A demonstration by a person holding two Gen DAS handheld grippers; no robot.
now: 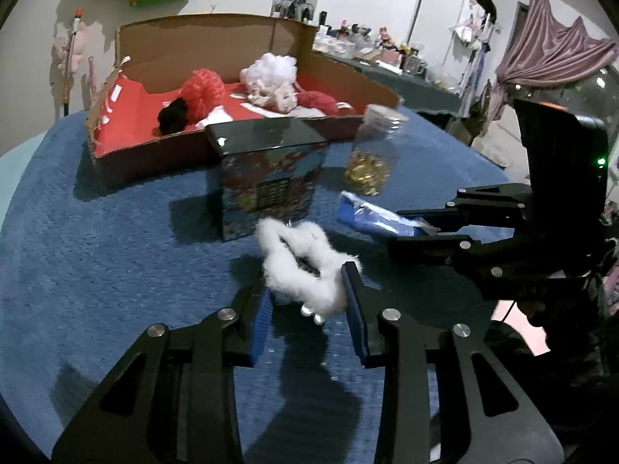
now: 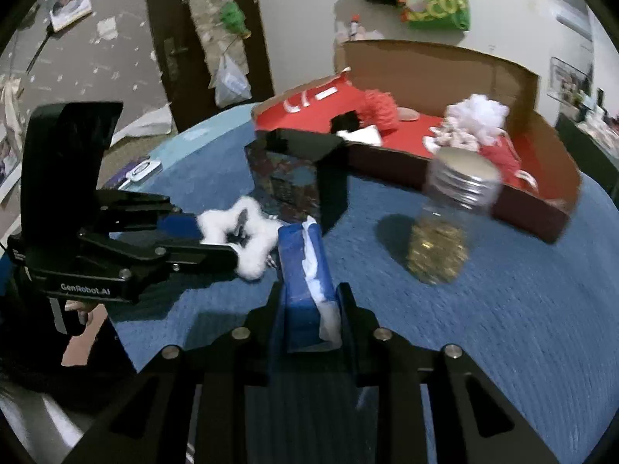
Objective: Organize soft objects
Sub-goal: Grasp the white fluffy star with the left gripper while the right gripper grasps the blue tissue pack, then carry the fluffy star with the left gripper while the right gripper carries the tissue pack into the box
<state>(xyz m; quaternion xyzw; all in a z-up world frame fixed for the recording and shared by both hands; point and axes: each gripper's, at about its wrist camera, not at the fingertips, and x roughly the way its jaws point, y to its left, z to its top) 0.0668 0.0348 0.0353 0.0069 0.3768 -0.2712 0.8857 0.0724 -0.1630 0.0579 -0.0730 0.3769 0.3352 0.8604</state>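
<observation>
Between my left gripper's (image 1: 307, 301) parted fingers sits the fluffy white ring (image 1: 305, 263); whether the pads press it I can't tell. My right gripper (image 2: 309, 301) is clamped on a blue tissue pack (image 2: 305, 270), its near end hidden between the fingers. Ahead of both tools stand a dark patterned box (image 1: 267, 178) and a blurred clear jar (image 2: 445, 224). Beyond them, the cardboard tray (image 1: 216, 38) holds red, black and white soft pieces, partly hidden by the box.
</observation>
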